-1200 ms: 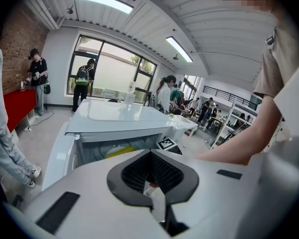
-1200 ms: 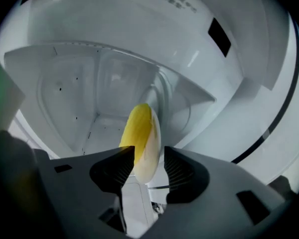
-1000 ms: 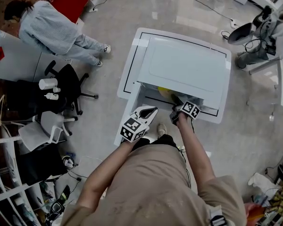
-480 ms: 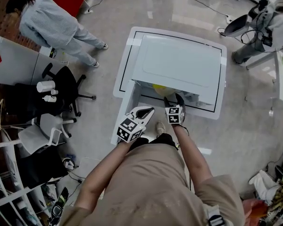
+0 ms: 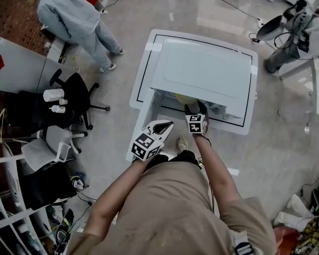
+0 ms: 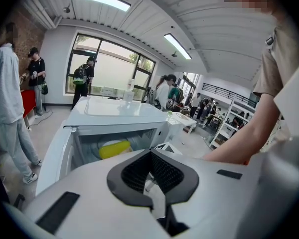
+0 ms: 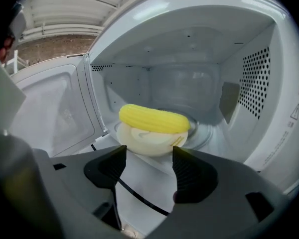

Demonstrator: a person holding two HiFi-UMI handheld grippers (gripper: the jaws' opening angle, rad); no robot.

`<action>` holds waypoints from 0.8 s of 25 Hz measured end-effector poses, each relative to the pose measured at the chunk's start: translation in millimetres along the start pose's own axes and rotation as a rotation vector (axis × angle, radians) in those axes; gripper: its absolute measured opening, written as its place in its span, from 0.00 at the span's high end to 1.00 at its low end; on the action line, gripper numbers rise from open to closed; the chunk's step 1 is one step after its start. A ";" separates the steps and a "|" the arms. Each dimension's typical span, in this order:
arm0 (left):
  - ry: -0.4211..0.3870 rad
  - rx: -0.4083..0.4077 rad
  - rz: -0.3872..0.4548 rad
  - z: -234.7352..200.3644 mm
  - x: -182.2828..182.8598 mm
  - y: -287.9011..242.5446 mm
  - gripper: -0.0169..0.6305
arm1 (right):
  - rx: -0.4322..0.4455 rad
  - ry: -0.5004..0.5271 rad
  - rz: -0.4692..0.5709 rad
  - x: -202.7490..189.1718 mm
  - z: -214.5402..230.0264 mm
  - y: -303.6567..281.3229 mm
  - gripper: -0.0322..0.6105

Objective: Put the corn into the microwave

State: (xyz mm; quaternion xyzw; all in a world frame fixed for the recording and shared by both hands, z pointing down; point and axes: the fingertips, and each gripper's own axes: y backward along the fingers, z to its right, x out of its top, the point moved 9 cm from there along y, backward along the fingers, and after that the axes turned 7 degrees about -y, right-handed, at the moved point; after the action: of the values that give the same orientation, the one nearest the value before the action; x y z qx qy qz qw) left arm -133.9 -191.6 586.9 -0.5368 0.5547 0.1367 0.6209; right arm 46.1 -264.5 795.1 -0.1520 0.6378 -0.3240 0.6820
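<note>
While the right gripper's (image 7: pixel 148 159) fingers (image 7: pixel 192 176) have just spread empty, the corn (image 7: pixel 154 119) lies crosswise on a dish (image 7: pixel 148 143) in the microwave (image 7: pixel 271 98)

White table (image 5: pixel 143 84) with a black border line carries the microwave (image 5: pixel 207 70) — its door open; inside the microwave, a pale dish (image 7: pixel 149 139) sits on the glass turntable (image 7: pixel 207 132)

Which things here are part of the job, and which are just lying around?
Job: corn, pale dish under it, open microwave, right gripper (jaws have just been opening, nothing between them).
Lying about: black office chair, grey panel with red mark, white rack.
</note>
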 end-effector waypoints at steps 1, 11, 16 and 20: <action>0.001 0.002 -0.001 -0.5 -0.8 0.8 0.97 | 0.002 -0.001 -0.002 1.3 0.4 -2.6 0.52; 0.004 0.021 -0.002 -3.8 -1.5 8.1 0.97 | 0.018 -0.016 -0.026 16.4 5.4 -19.8 0.52; 0.015 0.036 -0.001 -2.4 -3.2 12.8 0.97 | 0.035 -0.027 -0.041 24.0 5.9 -29.4 0.52; 0.025 0.045 0.001 2.5 -6.7 13.3 0.97 | 0.051 -0.028 -0.043 33.6 9.5 -38.0 0.52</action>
State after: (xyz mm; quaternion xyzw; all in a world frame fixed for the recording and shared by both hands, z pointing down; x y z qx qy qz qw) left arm -145.1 -181.5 585.1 -0.5241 0.5657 0.1176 0.6257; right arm 45.1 -316.0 794.0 -0.1531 0.6164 -0.3526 0.6873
